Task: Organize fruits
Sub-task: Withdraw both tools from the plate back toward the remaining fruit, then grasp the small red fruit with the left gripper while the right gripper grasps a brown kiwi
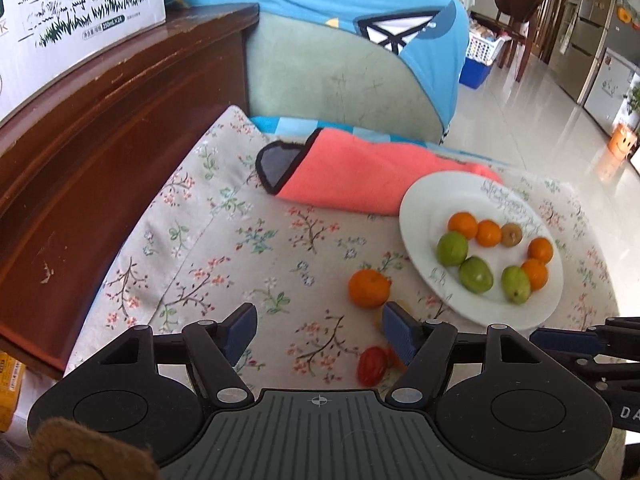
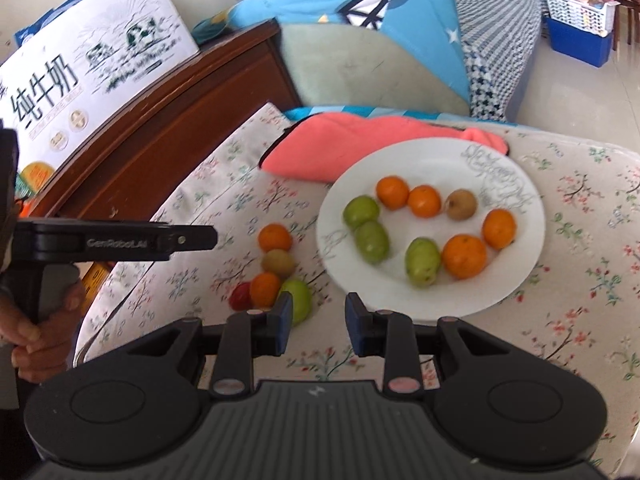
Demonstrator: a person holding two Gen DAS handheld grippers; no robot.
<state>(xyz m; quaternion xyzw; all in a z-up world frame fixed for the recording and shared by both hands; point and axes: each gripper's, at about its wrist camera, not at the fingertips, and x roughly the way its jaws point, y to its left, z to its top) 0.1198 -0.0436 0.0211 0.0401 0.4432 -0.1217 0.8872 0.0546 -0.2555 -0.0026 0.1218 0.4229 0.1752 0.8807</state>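
A white plate [image 2: 516,264] with a grey scroll pattern lies on a worktop covered by a floral cloth [image 2: 580,320]. On the plate are four oranges, three green fruits and one brownish fruit. The largest orange [image 2: 464,256] touches a green fruit [image 2: 422,262] near the plate's near rim; the brown fruit [image 2: 461,204] lies towards the far side.

To the left of the plate, on the cloth, a small cluster lies loose: an orange [image 2: 274,237], a brownish fruit [image 2: 279,262], a second orange [image 2: 265,289], a small red fruit [image 2: 240,297] and a green fruit [image 2: 298,300], all close together or touching.

The left gripper [image 1: 320,332] hangs over the cloth with its jaws set fairly wide and nothing between them; the red fruit [image 1: 372,365] lies just beyond its right finger, and an orange [image 1: 369,288] farther out. The right gripper [image 2: 318,320] has its jaws narrow and empty, its left finger just in front of the green fruit, the plate's rim just past its right finger. A hand [image 2: 36,320] holding the left gripper's handle shows at the left edge.

A pink towel [image 2: 360,144] lies behind the plate, touching its far rim. A milk carton [image 2: 100,72] stands on dark wooden furniture [image 2: 160,128].
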